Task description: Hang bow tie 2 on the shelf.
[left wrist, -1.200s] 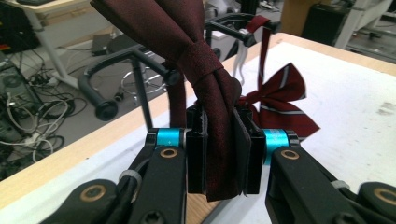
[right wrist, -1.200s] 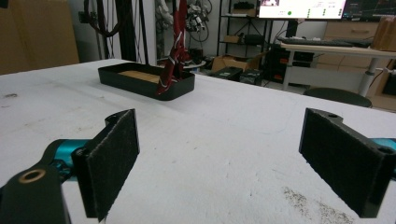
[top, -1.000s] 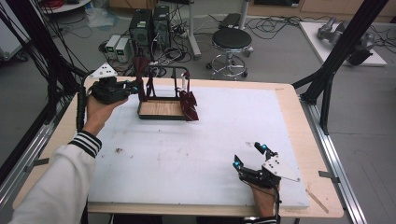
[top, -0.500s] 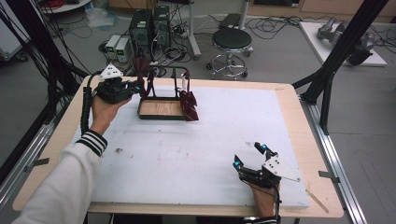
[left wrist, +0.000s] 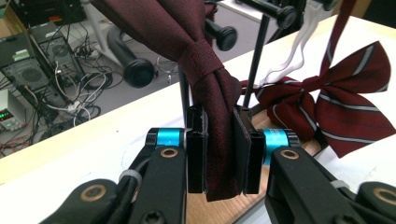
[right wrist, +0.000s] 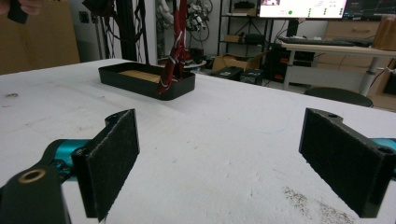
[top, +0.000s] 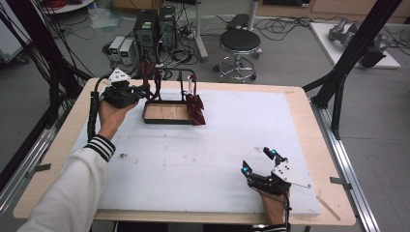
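Observation:
A dark maroon necktie (left wrist: 205, 60) hangs from a black rack over a black tray (top: 167, 112) with a wooden floor. My left gripper (left wrist: 219, 154) is shut on the tie's lower end, just below its knot; in the high view the left gripper (top: 145, 92) sits at the rack's left side. A striped maroon bow tie (left wrist: 345, 102) hangs at the tray's right end, also the bow tie (top: 195, 108) in the high view. My right gripper (top: 258, 162) rests open near the table's front right, nothing between its pads (right wrist: 114, 154).
The white board (top: 203, 159) covers a wooden table (top: 319, 145). Black frame posts stand at both sides. A round stool (top: 240, 41), computer boxes (top: 154, 24) and cables lie on the floor beyond the far edge.
My left hand and gripper shifted slightly toward the rack, still gripping the tie. The right gripper has stayed put.

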`<state>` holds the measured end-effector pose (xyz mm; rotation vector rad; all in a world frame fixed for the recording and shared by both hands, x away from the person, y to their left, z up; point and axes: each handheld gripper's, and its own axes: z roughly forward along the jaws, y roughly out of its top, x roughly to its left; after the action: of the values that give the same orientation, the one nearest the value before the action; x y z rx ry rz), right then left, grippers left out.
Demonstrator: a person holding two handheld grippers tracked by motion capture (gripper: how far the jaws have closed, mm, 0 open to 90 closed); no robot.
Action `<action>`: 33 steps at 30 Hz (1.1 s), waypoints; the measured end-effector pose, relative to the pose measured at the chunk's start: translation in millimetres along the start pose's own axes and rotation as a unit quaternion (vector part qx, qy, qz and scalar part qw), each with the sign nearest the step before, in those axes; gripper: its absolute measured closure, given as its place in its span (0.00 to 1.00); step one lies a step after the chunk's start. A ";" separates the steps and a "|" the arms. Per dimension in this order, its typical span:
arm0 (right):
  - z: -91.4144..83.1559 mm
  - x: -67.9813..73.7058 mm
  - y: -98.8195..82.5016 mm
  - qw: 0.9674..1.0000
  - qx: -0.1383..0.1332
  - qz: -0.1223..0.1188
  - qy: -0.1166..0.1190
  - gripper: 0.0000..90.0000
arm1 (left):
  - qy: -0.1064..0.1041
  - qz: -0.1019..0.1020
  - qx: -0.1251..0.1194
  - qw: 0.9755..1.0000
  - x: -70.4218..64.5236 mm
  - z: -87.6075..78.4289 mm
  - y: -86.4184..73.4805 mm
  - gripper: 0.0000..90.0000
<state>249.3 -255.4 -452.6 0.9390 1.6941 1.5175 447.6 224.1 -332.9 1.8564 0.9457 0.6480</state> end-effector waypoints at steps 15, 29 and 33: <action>0.1 -0.4 0.0 1.000 -0.001 -0.001 -0.001 0.13 | 0.004 -0.004 0.033 0.999 3.4 13.1 -8.0 0.87; -0.1 -0.6 0.0 1.000 0.001 0.002 -0.001 0.13 | -0.002 -0.010 0.053 0.999 10.0 17.6 -14.2 0.87; -0.2 -0.4 0.0 1.000 0.001 0.003 -0.001 0.13 | -0.014 -0.017 0.046 0.999 12.3 18.7 -18.3 0.85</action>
<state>249.3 -255.9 -452.6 0.9472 1.6935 1.5178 462.5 230.1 -357.0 1.9207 1.0012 0.5647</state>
